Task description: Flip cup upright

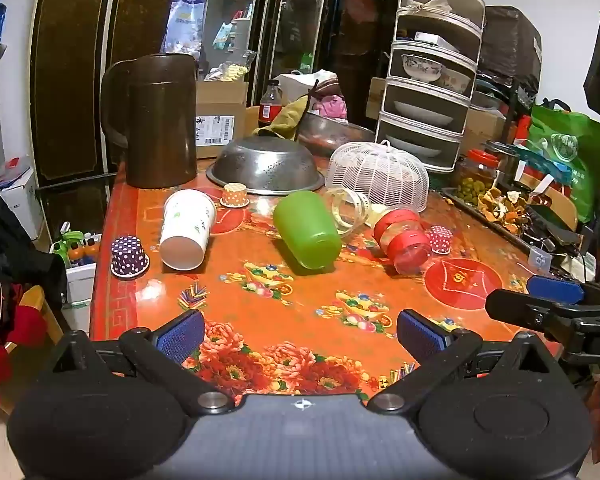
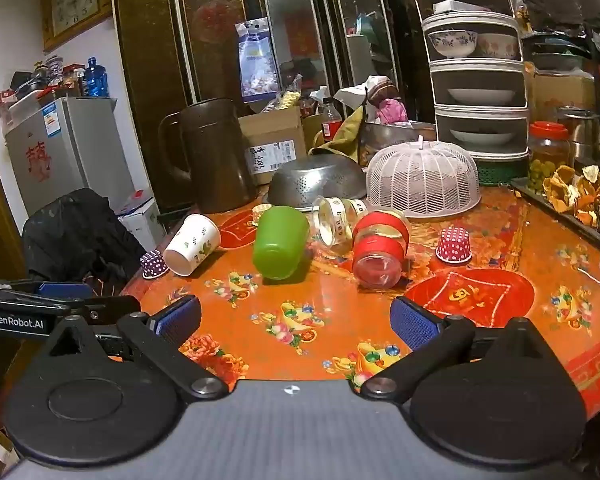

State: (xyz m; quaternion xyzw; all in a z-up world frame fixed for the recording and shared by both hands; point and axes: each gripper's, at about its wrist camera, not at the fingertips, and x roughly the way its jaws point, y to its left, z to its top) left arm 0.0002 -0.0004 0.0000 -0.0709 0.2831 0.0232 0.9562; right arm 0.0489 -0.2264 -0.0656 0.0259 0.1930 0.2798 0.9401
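From the left wrist view, your left tool [image 1: 300,334] hangs with its pads wide apart and nothing between them, low over the near part of the desk [image 1: 380,280]. The green cup [image 1: 306,230] lies on its side straight ahead, base toward you, mouth pointing away. It looks like light, stiff, smooth plastic that will likely roll or slip, so take it across the middle of the wall, not the rim. The paper cup [image 1: 186,230], ahead and left, would crush easily. In the right wrist view, your right tool [image 2: 296,322] also stands apart and empty. The green cup [image 2: 280,242] sits ahead, slightly left, the red-banded jar [image 2: 380,250] close on its right, a clear jar [image 2: 334,222] just behind. Bare desk toward you gives room for tipping it up.
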